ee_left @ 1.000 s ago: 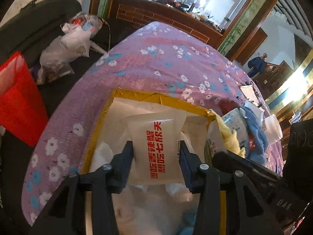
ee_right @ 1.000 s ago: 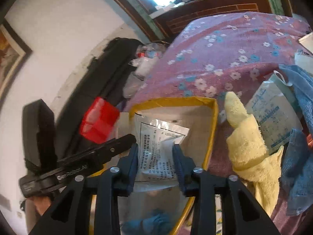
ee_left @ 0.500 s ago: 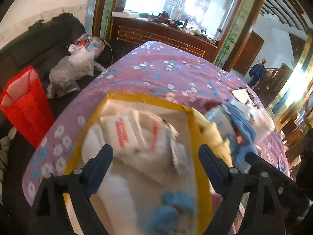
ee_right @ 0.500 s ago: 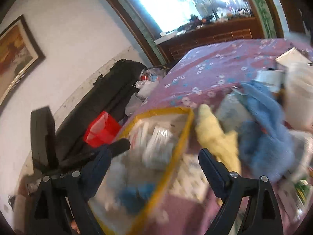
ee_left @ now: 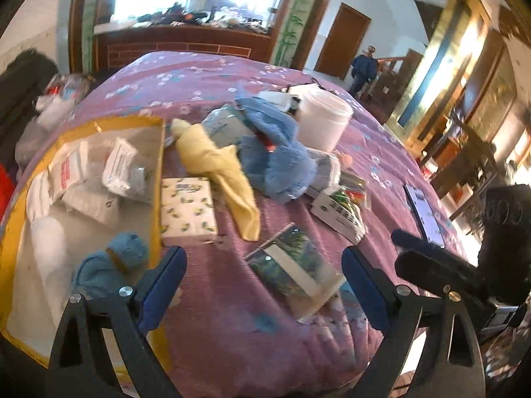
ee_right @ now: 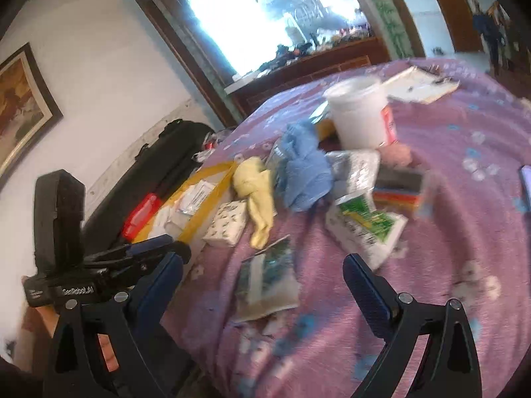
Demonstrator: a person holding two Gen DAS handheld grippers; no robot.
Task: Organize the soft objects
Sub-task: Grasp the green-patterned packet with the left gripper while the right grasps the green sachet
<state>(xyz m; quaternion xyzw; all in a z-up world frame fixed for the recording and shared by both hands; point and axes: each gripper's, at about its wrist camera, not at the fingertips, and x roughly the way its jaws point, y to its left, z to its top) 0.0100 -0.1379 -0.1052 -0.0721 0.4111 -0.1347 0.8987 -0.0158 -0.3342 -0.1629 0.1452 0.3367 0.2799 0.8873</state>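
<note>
You had both claws spread wide with nothing between the pads: the left claw [ee_left: 262, 285] and the right claw [ee_right: 262, 285] had each just been opening and now hung empty over the purple flowered counter [ee_left: 232, 325]. That fits a drop-off, since the white sachets [ee_left: 121, 169] lay loose inside the yellow-rimmed box [ee_left: 157, 172] at your left, beside a blue knitted piece [ee_left: 109, 265] tucked in its near corner. The soft things yet to be sorted sat in a heap just right of the box, I judge so that each could be reached in one short swing: the yellow cloth [ee_left: 215, 169] draped with its long axis running from the box's far corner down toward you and to the right, its narrow end pointing at the box, and the fluffy blue cloth [ee_left: 275, 162] bunched against it with no clear axis. A patterned tissue pack [ee_left: 187, 207] lay flat, touching the box's outer wall. The clear green packet [ee_left: 292, 272] lay nearest, between the left claw's pads in view but untouched, slanted away to the left.
</note>
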